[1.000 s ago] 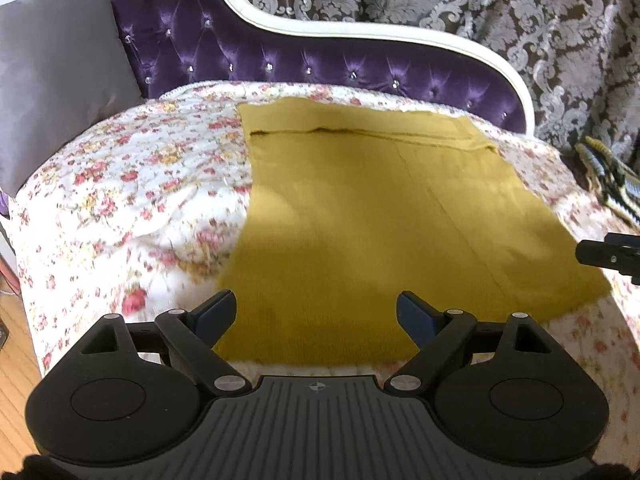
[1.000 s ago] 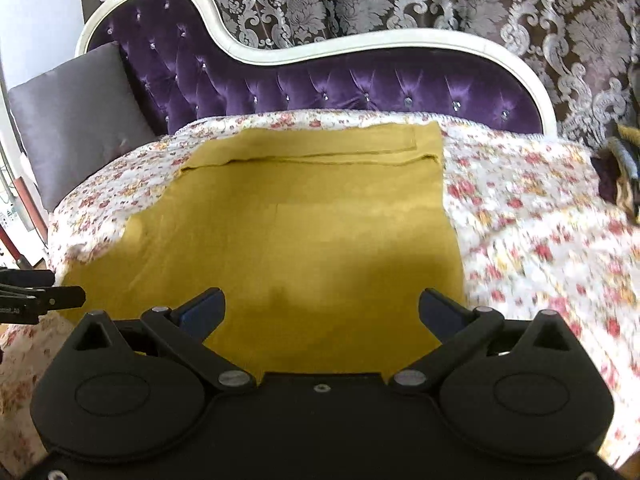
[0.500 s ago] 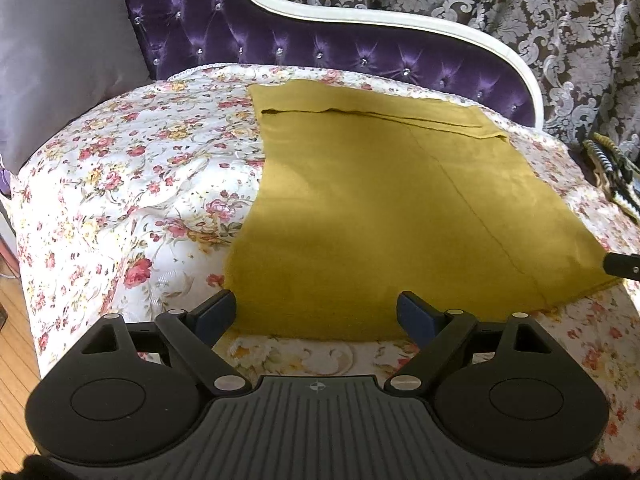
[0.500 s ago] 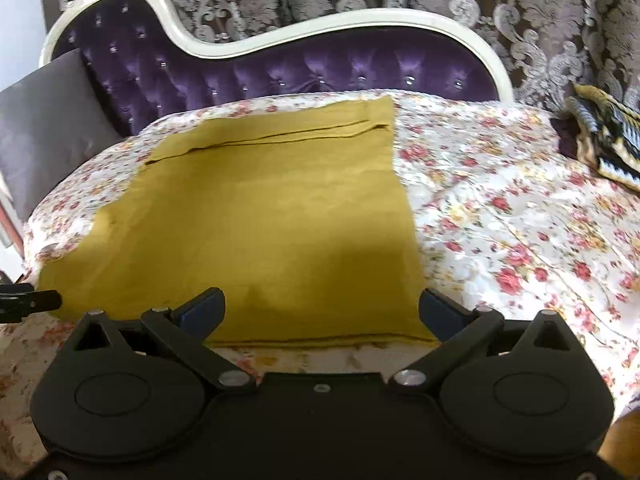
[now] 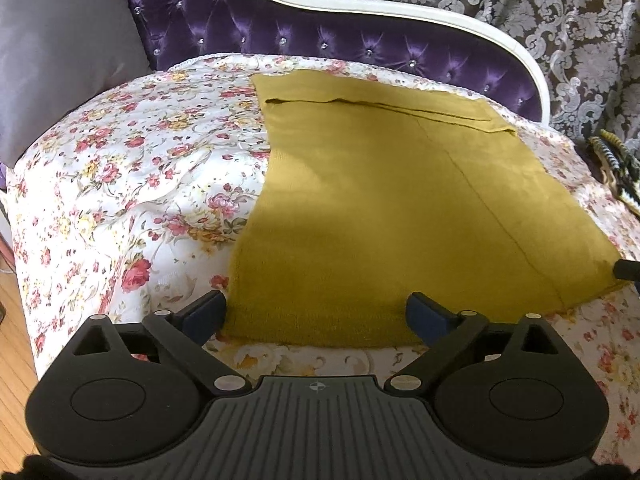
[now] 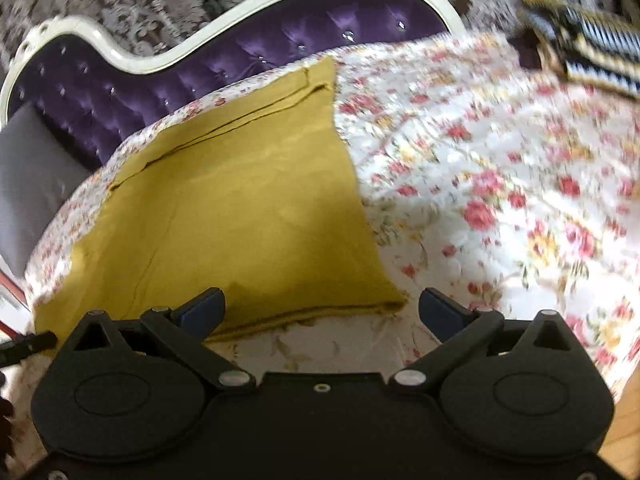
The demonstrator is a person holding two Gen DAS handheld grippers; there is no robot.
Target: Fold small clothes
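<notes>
The right wrist view is motion-blurred and tilted. A mustard garment (image 5: 392, 208) lies flat on the floral bedspread (image 5: 132, 184). The left gripper (image 5: 316, 314), jaws just widened and standing apart, hovers at its near left corner. The right gripper (image 6: 322, 310), jaws apart and empty, sits over its near right corner.
</notes>
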